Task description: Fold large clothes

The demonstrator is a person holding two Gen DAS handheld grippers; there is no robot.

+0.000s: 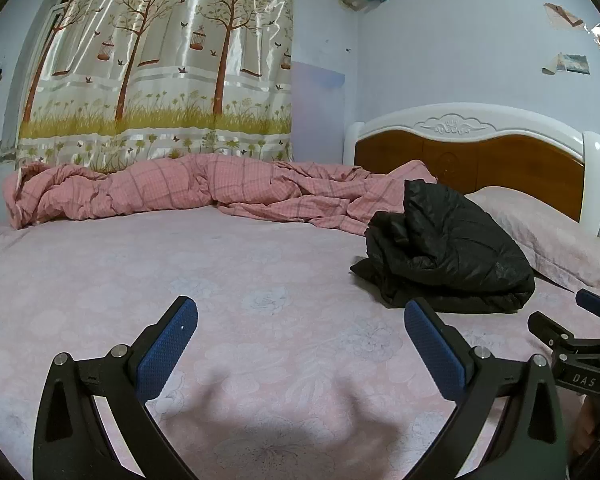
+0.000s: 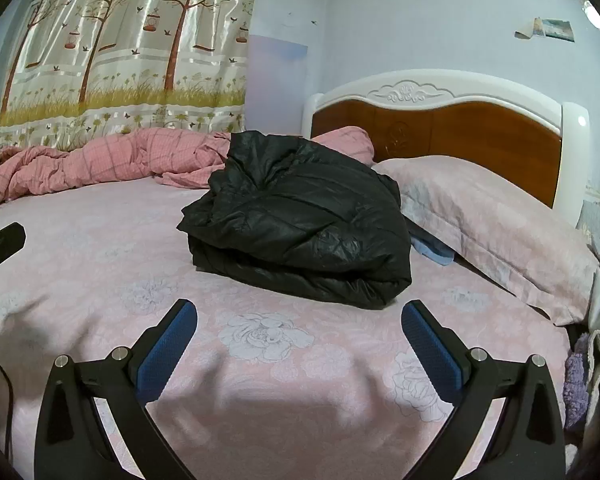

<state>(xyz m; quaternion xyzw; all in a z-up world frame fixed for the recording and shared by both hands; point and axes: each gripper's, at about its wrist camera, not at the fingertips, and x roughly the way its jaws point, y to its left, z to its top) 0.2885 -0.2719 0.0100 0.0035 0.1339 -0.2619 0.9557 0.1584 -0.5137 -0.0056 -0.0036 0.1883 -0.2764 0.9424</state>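
Note:
A black puffer jacket [image 1: 448, 248] lies folded in a thick bundle on the pink floral bedsheet [image 1: 240, 280], near the pillow. In the right wrist view the black puffer jacket [image 2: 300, 220] sits just ahead of my right gripper [image 2: 300, 316], which is open and empty above the sheet [image 2: 260, 360]. My left gripper [image 1: 300, 312] is open and empty too, to the left of the jacket. The right gripper's tip [image 1: 592, 304] shows at the right edge of the left wrist view.
A crumpled pink checked duvet [image 1: 188, 188] runs along the far side of the bed. A pink pillow [image 2: 480, 216] lies against the wood-and-white headboard [image 2: 440, 120]. A blue cloth [image 2: 432, 250] peeks out between jacket and pillow. A tree-print curtain [image 1: 160, 60] hangs behind.

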